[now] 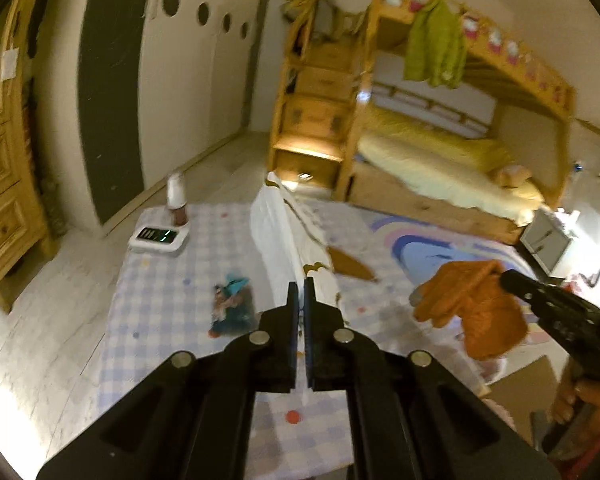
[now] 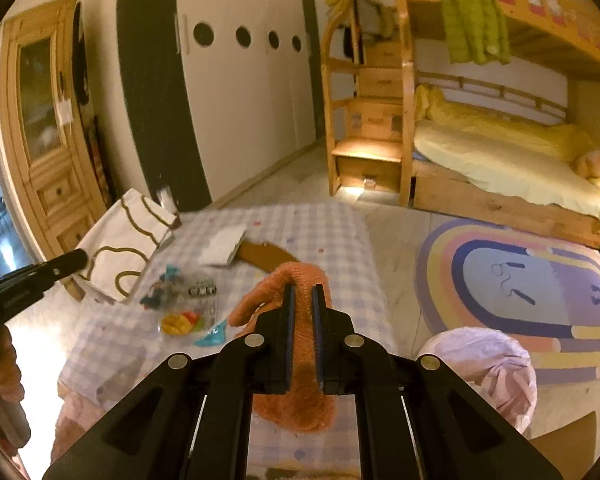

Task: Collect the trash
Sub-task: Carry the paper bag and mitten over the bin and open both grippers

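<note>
The left gripper pinches the white paper bag with brown squiggles; the right gripper clamps an orange knitted cloth. Beside the bag, clear plastic wrappers remain uncollected.

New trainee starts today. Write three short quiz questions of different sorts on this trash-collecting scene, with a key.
1. True or false: the left gripper is shut on the white paper bag with brown squiggles.
2. Multiple choice: what does the right gripper hold? A) a green jacket B) an orange knitted cloth C) a brown cardboard scrap
3. Fill in: the clear plastic wrapper with colourful candy lies on the ____ tablecloth.

Key: 1 true; 2 B; 3 checked. The brown cardboard scrap still lies on the tablecloth, and the pink bin bag sits on the right, off the table's edge.
</note>
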The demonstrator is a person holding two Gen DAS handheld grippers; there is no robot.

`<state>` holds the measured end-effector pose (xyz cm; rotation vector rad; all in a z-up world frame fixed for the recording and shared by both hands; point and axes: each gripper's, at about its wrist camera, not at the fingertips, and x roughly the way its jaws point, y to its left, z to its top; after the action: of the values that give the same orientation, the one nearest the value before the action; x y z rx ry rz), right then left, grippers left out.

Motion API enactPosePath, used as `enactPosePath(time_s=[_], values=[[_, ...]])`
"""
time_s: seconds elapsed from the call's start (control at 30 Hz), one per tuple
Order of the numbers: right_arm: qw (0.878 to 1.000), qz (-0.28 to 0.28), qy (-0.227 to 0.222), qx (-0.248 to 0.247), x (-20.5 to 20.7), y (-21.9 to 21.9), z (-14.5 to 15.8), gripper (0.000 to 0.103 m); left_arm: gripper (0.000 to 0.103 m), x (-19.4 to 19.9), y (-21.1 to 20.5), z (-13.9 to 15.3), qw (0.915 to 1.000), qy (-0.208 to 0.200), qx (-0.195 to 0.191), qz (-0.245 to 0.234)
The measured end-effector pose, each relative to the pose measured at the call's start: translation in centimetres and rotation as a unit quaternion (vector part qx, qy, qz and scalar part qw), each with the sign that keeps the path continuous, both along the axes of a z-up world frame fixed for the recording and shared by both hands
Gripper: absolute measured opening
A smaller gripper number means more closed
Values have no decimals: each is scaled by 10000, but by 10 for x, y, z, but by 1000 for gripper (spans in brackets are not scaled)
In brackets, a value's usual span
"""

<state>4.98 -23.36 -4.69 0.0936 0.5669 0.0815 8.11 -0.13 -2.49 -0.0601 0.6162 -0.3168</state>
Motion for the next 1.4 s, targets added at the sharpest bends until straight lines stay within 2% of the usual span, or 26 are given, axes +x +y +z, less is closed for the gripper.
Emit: enactPosePath(time_s=[0.2,0.47,0.73,0.97,1.13,1.37,1.4], values=[[9998,-192,-73,43,-18,-20,12,8,0,-12,-29,3,9994,-22,-44,-333],[9972,-726,165,0,-40,-55,0,8,0,-20,-100,-24,9934,143,223,-1112],[9872,-1541,413,-39,-59,-108,-19,8,0,-20,-185,-48,9756,304,421,-2132],[9752,-2139,561,-4,-67,-155,-36,9,0,-8,-251,-64,9612,358,542,-2682],[9699,-2359,602,83,-61,-181,-45,9,1,5,-288,-73,9541,415,624,-2899],[9669,-2479,578,171,-40,-210,-54,9,1,27,-331,-78,9486,415,649,-3069],[9669,-2478,579,192,-36,-214,-56,12,1,31,-336,-79,9478,435,655,-3092]])
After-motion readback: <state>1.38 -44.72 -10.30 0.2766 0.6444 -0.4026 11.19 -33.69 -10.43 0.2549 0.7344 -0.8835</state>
